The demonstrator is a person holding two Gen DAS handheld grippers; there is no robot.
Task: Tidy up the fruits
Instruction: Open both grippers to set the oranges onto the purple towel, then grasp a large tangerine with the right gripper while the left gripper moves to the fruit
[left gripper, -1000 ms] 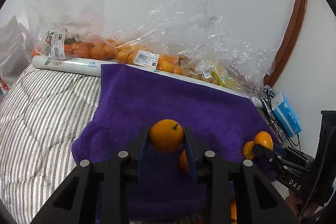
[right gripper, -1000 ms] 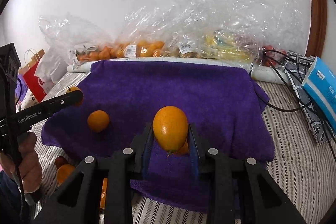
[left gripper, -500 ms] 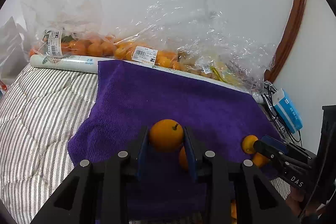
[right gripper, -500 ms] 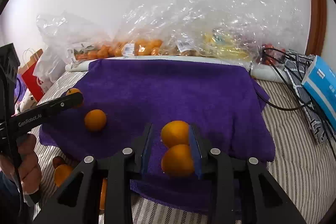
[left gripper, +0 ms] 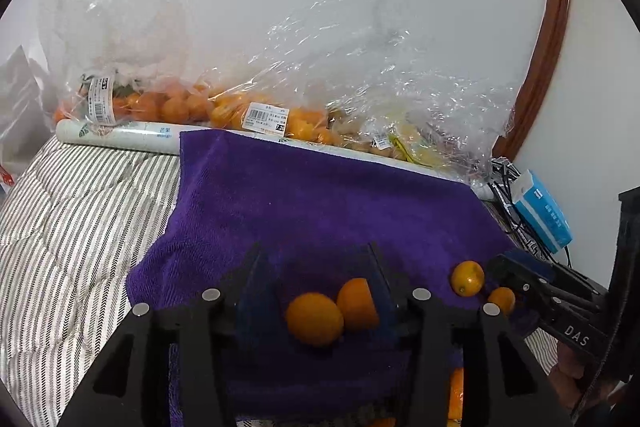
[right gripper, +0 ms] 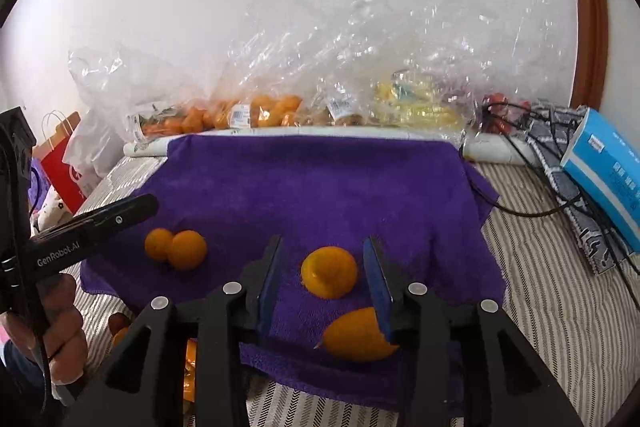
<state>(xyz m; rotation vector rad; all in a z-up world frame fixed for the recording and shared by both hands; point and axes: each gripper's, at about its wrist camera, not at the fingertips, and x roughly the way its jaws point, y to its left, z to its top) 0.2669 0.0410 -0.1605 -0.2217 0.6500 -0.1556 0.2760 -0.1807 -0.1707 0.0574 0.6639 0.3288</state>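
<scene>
Oranges lay round and bright on the purple towel between both spread grippers, plastic fruit bags crowding the wall behind.

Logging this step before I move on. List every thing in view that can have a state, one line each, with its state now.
left claw: open, holding nothing
right claw: open, holding nothing
left pair of oranges: loose on the towel, touching
right pair of oranges: loose on the towel
purple towel: spread over the striped bedding
plastic fruit bags: crumpled along the wall, holding fruit
blue box: closed, lying tilted
</scene>
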